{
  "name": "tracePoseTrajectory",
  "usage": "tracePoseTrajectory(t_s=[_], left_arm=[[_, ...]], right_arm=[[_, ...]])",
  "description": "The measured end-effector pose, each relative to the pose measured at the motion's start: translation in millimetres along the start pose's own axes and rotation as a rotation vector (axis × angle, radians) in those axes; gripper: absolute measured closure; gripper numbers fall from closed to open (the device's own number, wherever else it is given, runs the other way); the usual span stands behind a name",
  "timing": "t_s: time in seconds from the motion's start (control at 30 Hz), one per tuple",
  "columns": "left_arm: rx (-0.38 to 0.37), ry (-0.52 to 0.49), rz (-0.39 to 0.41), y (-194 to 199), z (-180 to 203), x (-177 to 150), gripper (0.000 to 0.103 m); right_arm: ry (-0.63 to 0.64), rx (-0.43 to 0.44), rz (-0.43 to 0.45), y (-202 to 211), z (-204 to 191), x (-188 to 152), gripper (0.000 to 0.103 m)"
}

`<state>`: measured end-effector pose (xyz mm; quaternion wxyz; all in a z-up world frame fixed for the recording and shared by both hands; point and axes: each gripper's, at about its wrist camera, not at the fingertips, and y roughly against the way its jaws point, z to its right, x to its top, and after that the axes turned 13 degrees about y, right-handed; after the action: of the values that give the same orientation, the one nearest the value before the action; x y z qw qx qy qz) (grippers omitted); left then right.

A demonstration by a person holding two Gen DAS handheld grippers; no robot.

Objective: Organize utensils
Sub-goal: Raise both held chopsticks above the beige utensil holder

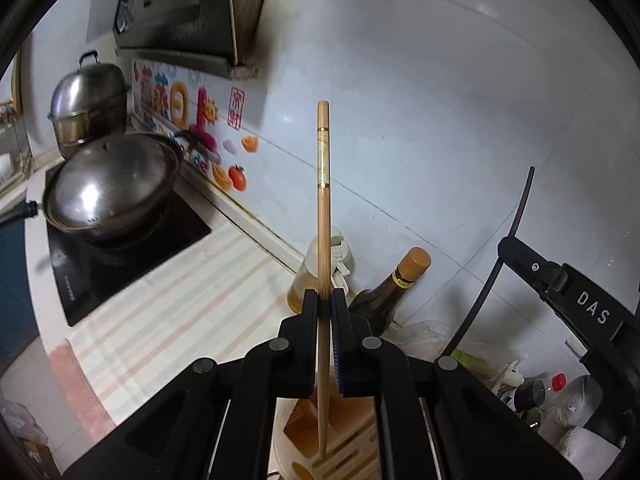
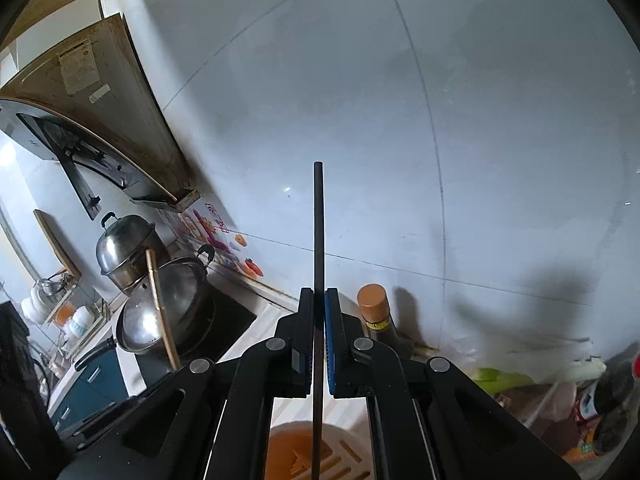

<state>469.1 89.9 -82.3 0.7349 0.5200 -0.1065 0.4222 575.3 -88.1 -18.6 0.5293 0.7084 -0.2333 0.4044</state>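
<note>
Chopsticks are standing upright in both grippers: the left gripper (image 1: 325,300) is clamping its jaws on a bamboo chopstick (image 1: 323,208) with gold bands near its top, and the right gripper (image 2: 319,300) is pinching a black chopstick (image 2: 318,240). Both lower tips are reaching down toward a slotted white utensil holder (image 1: 352,452) with an orange interior; whether they are touching it is hard to tell, since the gripper bodies are covering most of it. White letters reading "DAS" are showing on the right gripper's body in the left wrist view. Red characters on a wall sticker (image 1: 237,109) are too small to read. A lidded wok (image 1: 112,184) is sitting on the black cooktop (image 1: 132,256), with a steel steamer pot (image 1: 86,100) behind. A brown-capped dark bottle (image 1: 394,284) is leaning near the wall.
</note>
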Motion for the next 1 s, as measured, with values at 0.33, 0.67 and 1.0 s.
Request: tracePoseTrajectory(t_s=[0.33, 0.67, 1.0], left_arm=[[-0.06, 0.058, -0.012, -32, -20, 16, 0.099], [-0.089, 0.05, -0.077, -56, -25, 7, 0.099], [-0.094, 0.007, -0.136, -55, -22, -15, 0.099]], right_arm=[[-0.005, 0.064, 0.016, -31, -1, -10, 0.098], [0.071, 0.095, -0.018, -48, -12, -28, 0.098], [0.111, 0.123, -0.037, -42, -16, -39, 0.098]])
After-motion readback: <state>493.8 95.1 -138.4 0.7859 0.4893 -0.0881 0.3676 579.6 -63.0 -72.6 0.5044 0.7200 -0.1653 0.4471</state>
